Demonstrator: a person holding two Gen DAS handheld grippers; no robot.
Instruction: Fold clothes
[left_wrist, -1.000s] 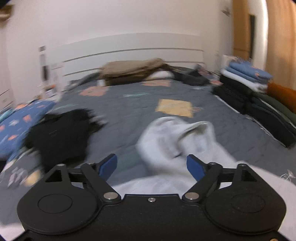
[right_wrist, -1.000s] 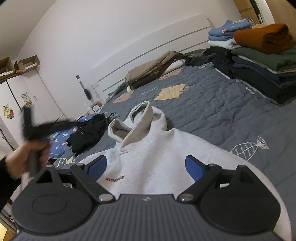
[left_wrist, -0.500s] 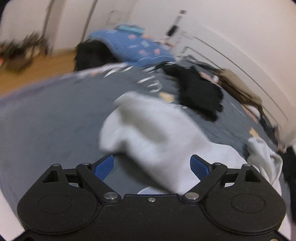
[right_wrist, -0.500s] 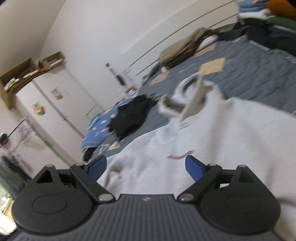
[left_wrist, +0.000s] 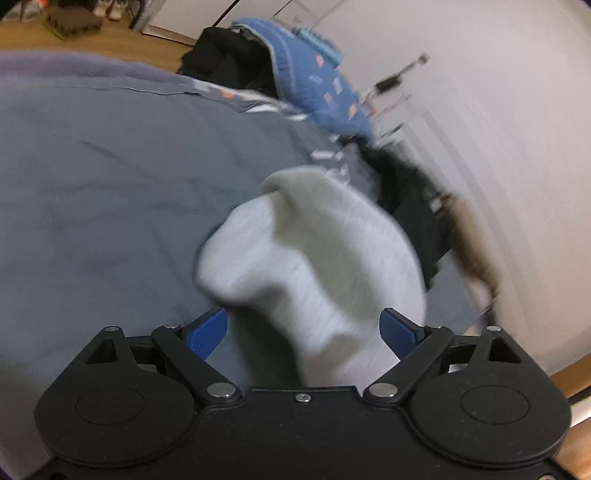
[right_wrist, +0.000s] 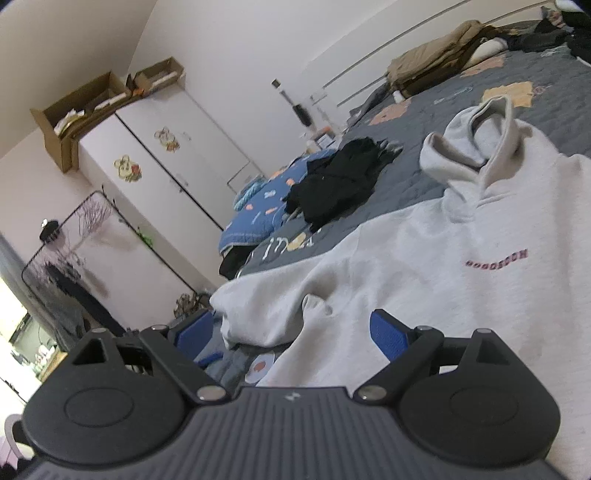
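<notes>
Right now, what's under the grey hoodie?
The grey hoodie lies spread on the dark grey quilt, which shows around it, with a printed patch at the hem near the right gripper. Anything beneath the hoodie's body is covered.

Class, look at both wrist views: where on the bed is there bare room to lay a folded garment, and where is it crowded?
Free: the wide grey bedspread beside the grey sleeve, out to the bed's edge. A second bare strip lies past the hood of the hoodie, towards the tan pile. Crowded: the corner holding the black clothes and blue quilt.
</notes>
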